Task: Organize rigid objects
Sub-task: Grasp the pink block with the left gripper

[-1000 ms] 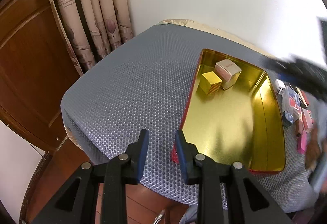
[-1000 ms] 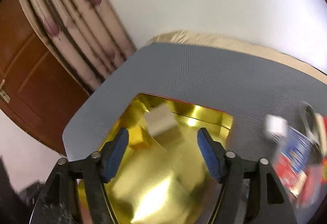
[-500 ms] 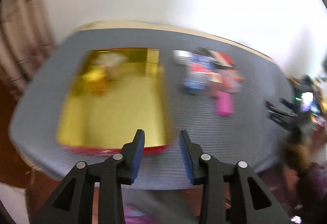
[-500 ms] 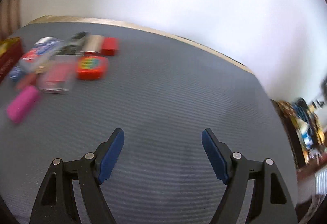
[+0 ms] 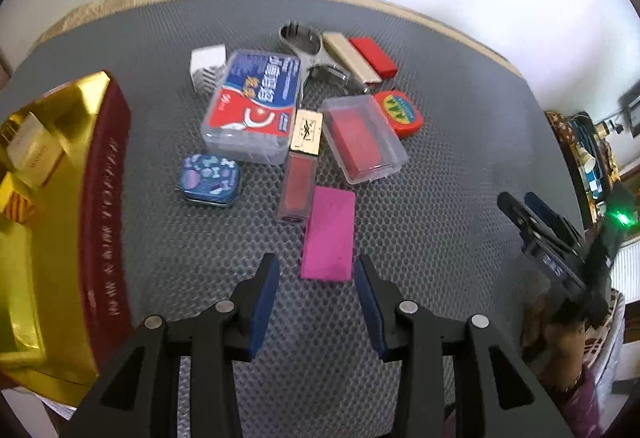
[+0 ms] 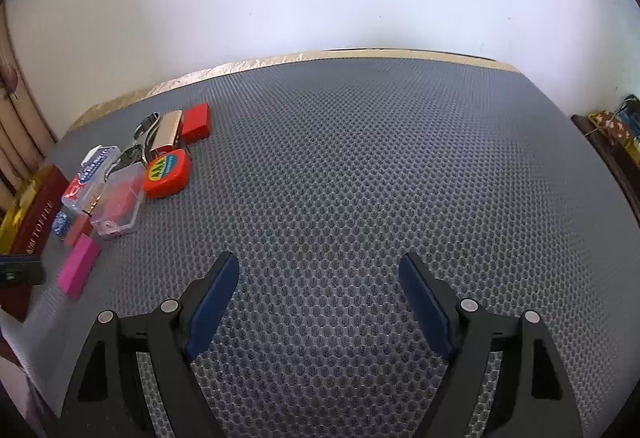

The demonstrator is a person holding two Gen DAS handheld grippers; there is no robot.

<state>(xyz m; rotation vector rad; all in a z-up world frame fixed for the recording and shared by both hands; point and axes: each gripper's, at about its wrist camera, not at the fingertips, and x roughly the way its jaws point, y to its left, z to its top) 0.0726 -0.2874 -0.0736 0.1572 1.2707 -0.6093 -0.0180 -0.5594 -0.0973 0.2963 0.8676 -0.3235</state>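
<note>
My left gripper (image 5: 316, 270) points down at the grey mat with its jaws opening. The near end of a pink block (image 5: 328, 234) lies just ahead of its tips, untouched. Beyond it sit a lipstick (image 5: 300, 166), a blue tin (image 5: 210, 180), a clear case (image 5: 362, 134), an orange tape measure (image 5: 400, 112) and a printed plastic box (image 5: 256, 102). The gold tray (image 5: 104, 198) at the left holds a cream box (image 5: 34, 150). My right gripper (image 6: 318, 266) hangs over bare mat, jaws opening, nothing between them. The pink block (image 6: 78, 266) is far to its left.
A metal tool (image 5: 308, 50), a beige bar (image 5: 352, 58), a red block (image 5: 374, 56) and a white box (image 5: 206, 62) lie at the back of the pile. The mat (image 6: 380, 158) ends at a white wall. Cluttered furniture stands off its right edge.
The left gripper swung from the tray's near corner over to the pile and its jaws widened. The right gripper left the tray, came over bare mat and opened a little more.
</note>
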